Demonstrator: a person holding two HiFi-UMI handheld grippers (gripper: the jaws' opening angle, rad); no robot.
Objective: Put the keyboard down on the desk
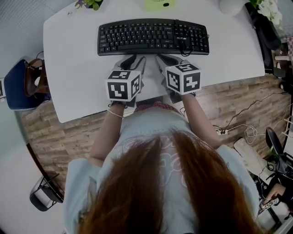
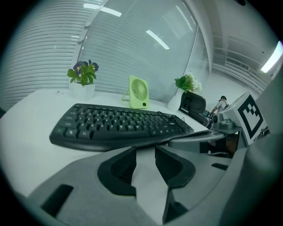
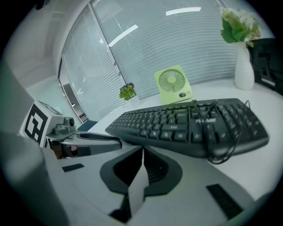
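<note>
The black keyboard lies flat on the white desk, with its cable coiled over its right part. Both grippers hover just in front of the keyboard's near edge, apart from it. My left gripper has a narrow gap between its jaws and holds nothing. In the left gripper view, the left gripper points at the keyboard. My right gripper has its jaw tips together with nothing between them. In the right gripper view, the right gripper faces the keyboard.
A green desk fan stands behind the keyboard, a small potted plant at the back left, a white vase with flowers at the back right. A blue bag sits left of the desk. Cables lie on the wooden floor at right.
</note>
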